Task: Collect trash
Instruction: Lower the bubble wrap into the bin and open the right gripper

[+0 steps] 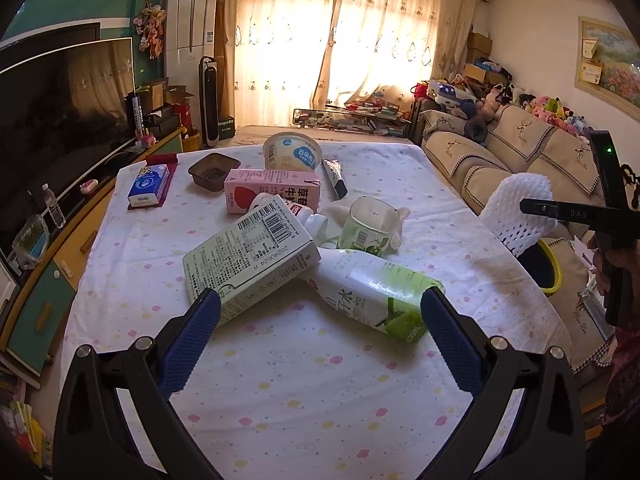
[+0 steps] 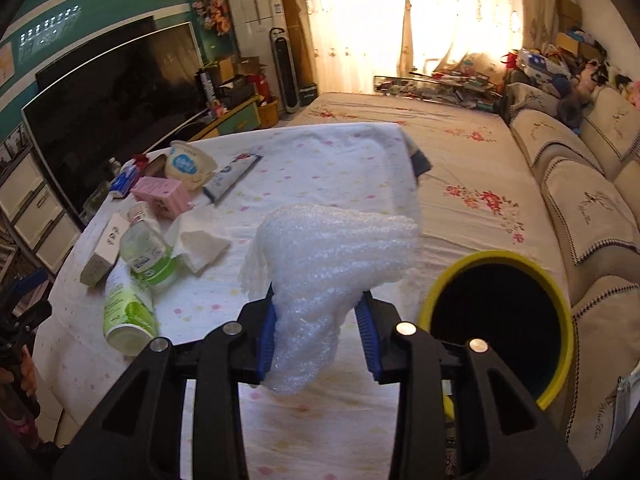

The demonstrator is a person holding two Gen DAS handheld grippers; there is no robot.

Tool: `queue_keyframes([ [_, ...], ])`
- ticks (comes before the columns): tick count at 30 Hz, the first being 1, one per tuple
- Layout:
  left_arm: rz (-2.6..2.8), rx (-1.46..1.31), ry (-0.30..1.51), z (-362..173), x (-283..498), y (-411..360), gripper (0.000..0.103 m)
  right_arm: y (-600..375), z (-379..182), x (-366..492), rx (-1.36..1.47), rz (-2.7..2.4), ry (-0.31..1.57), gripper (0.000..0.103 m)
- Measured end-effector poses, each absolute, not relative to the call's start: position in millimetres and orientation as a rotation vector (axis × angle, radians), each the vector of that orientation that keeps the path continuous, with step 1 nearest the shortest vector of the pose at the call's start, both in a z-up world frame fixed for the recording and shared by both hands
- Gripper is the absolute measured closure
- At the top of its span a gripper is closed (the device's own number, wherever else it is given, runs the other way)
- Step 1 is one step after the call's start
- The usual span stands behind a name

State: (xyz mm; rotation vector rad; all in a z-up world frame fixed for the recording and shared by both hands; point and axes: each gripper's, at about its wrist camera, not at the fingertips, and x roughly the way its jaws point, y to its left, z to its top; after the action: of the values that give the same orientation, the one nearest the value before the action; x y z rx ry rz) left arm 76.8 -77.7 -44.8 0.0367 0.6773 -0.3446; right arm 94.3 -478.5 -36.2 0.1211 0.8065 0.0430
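My right gripper (image 2: 318,326) is clamping a white foam net sleeve (image 2: 332,260) between its blue pads (image 2: 267,338), which are pressing into the sleeve's lower part while the wider upper part is billowing above the fingers. The sleeve is hanging in the air just left of the yellow-rimmed bin (image 2: 432,292), whose dark opening is facing up between the table's edge and the sofa (image 2: 592,200). My left gripper (image 1: 320,322) is hovering with its jaws spread wide and holding nothing, its fingertips flanking a white carton (image 1: 250,256) and a green-and-white bottle (image 1: 372,292) lying on the dotted tablecloth (image 1: 300,380). The carton is leaning across the bottle's neck. Behind them are lying a clear green-labelled cup (image 1: 370,226), a pink carton (image 1: 272,190), a white tub (image 1: 292,152), a brown tray (image 1: 210,170) and a tissue pack (image 1: 148,184)
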Motion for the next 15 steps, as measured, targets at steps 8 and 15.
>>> queue_keyframes([
  [8,-0.348,0.055,0.681,-44.9,77.9,-86.2,0.005,-569.7,-77.8,98.5,0.196,-0.217,0.878,0.065],
  [15,-0.355,0.071,0.686,-45.1,78.7,-93.8,0.005,-616.0,-122.2,110.8,0.239,-0.333,0.960,0.062],
])
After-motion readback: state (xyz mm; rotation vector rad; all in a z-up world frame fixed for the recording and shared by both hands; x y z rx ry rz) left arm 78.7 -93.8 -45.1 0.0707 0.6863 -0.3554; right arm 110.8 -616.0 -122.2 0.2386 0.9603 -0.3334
